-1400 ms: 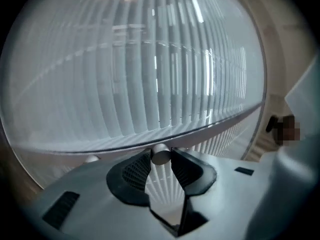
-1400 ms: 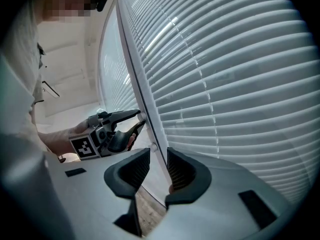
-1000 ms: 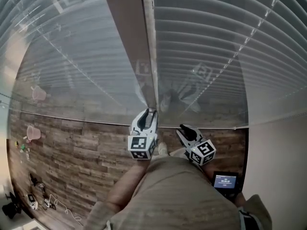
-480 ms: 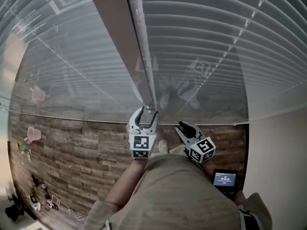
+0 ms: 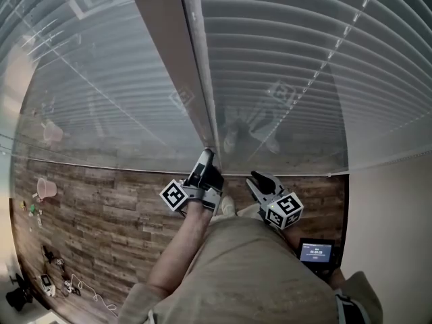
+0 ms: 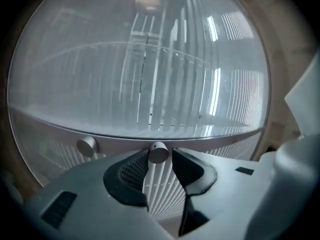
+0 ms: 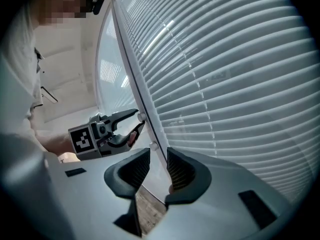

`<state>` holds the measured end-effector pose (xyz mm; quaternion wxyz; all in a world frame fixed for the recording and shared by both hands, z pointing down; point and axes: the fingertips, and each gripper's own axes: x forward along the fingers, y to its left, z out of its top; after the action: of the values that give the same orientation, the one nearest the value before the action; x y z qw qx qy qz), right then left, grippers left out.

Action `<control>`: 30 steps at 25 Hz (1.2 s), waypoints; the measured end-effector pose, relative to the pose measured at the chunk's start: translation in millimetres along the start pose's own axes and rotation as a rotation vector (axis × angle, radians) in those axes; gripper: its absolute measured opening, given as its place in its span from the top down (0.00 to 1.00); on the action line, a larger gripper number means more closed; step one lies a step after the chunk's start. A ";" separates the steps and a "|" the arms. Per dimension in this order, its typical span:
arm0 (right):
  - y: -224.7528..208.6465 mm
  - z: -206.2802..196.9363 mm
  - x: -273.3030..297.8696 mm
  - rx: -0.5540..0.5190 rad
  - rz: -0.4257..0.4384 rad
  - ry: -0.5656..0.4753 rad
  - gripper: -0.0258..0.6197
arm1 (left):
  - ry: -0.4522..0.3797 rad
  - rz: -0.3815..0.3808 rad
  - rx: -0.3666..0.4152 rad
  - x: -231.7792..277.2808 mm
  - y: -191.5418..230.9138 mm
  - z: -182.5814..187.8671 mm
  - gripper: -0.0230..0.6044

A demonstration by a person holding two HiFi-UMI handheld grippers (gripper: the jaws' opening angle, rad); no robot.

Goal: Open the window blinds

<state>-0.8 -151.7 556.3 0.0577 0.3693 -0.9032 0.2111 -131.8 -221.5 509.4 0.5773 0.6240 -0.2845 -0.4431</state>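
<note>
blinds (image 5: 290,59) fill most of the head view. white slats on both panes, lying close to flat so the panes read as shut. they sit straight ahead of both grippers, behind glass that throws back reflections of the marker cubes. a pale frame bar (image 5: 196,66) runs between the two panes, from the top of the view down to where i have the left gripper. wood-look floor (image 5: 101,214) below the window. my operator's beige trouser leg (image 5: 250,275) takes up the bottom middle.

left gripper (image 5: 206,159) is up against the lower end of the frame bar, rolled onto its side with its marker cube out to the left. its own view shows the jaws apart with a small round knob (image 6: 158,152) between the tips. the jaws have just been closing a bit on it; one pad looks to be at the knob, and i see a thin gap at the other, so not clamped. second knob (image 6: 87,145) sits further along the same bar, clear of the jaws.

right gripper (image 7: 157,154) is just beside the left one, lower right, jaws apart, gripping nothing; only bar edge and floor show through the gap.

small dark device with a lit screen (image 5: 317,254) on the floor at the lower right; text too small to read.
</note>
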 end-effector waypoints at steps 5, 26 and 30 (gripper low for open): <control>-0.8 -0.9 -4.0 0.003 -0.007 -0.002 0.79 | 0.026 0.045 0.159 -0.6 -1.0 0.1 0.75; 10.5 -0.7 1.3 -0.005 0.034 0.018 0.79 | 0.319 0.530 1.503 1.6 -4.4 -9.7 0.75; 7.6 0.7 0.6 -0.003 0.028 0.016 0.79 | 0.355 0.603 1.800 0.7 0.4 -13.0 0.75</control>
<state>-6.5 -147.5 553.2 0.0624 0.3546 -0.9081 0.2136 -120.0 -216.1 508.9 0.0067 0.7915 -0.5745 0.2084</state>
